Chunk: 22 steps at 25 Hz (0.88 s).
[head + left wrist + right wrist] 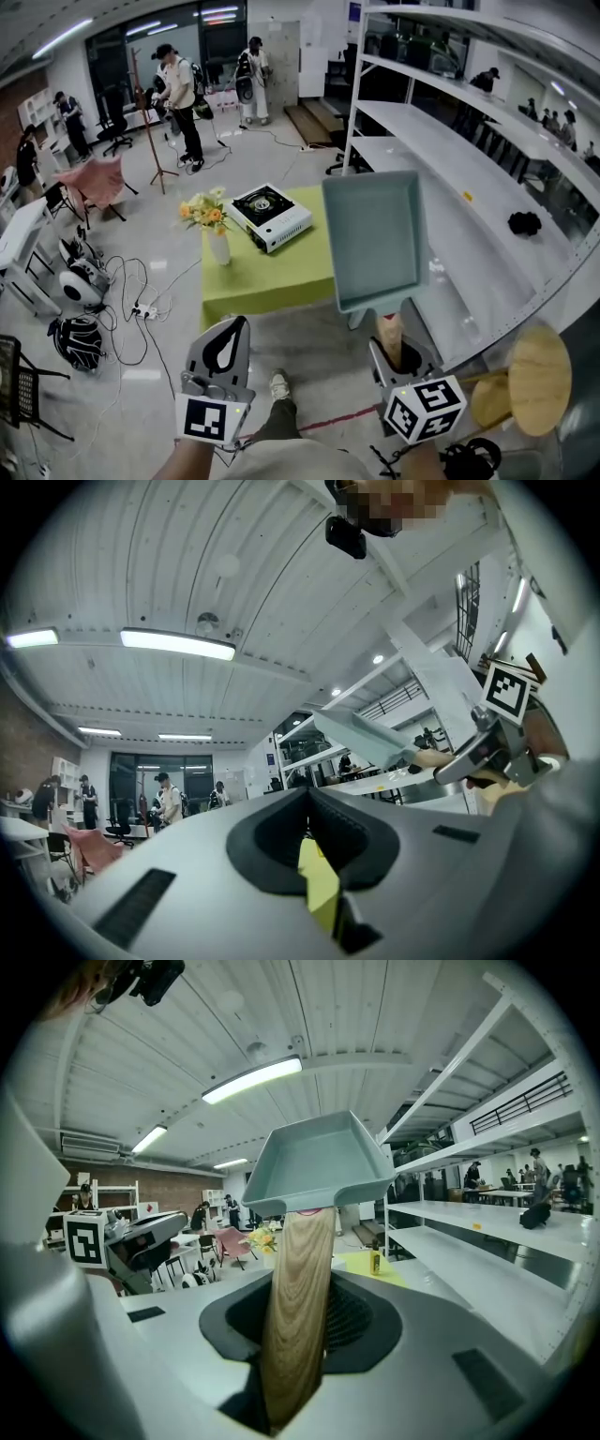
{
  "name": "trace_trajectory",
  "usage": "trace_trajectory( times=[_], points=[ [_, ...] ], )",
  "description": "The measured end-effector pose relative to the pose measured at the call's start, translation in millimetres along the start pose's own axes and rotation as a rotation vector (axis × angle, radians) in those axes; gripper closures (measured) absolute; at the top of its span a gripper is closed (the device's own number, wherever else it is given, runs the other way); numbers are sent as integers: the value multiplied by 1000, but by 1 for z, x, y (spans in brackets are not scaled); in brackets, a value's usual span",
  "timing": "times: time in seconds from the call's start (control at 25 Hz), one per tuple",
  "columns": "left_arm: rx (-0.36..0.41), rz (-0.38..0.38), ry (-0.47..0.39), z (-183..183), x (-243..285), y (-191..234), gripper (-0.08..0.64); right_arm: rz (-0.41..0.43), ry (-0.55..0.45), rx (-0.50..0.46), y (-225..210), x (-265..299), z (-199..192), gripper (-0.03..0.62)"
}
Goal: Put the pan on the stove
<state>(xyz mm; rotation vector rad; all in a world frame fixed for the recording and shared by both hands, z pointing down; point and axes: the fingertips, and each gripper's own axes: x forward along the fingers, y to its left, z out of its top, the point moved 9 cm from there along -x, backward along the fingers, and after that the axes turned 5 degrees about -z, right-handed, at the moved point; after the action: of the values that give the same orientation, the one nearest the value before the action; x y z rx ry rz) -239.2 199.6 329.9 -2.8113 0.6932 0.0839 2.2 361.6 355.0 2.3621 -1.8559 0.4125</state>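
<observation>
A square grey-green pan (373,236) with a wooden handle (388,336) is held up in the air by my right gripper (397,361), which is shut on the handle. In the right gripper view the handle (295,1316) runs up between the jaws to the pan (314,1162). The portable stove (271,216) sits on a green table (277,274), beyond and left of the pan. My left gripper (221,356) hangs lower left, shut and empty. From the left gripper (307,803) view, the pan (361,735) shows at the right.
A white vase of yellow flowers (214,225) stands on the table left of the stove. Long white shelving (450,141) runs along the right. A round wooden stool (539,375) stands lower right. Cables (131,300) lie on the floor at the left. People (178,94) stand far back.
</observation>
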Motion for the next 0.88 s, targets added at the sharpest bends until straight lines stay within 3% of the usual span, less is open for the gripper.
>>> trace_trajectory(
  times=[0.36,0.88],
  points=[
    [-22,-7,32,-26,83,56,554,3,52,-16,-19,100,28,479],
    [-43,-50,82,-70,215,169,554,40,148,-20,-23,290,80,479]
  ],
)
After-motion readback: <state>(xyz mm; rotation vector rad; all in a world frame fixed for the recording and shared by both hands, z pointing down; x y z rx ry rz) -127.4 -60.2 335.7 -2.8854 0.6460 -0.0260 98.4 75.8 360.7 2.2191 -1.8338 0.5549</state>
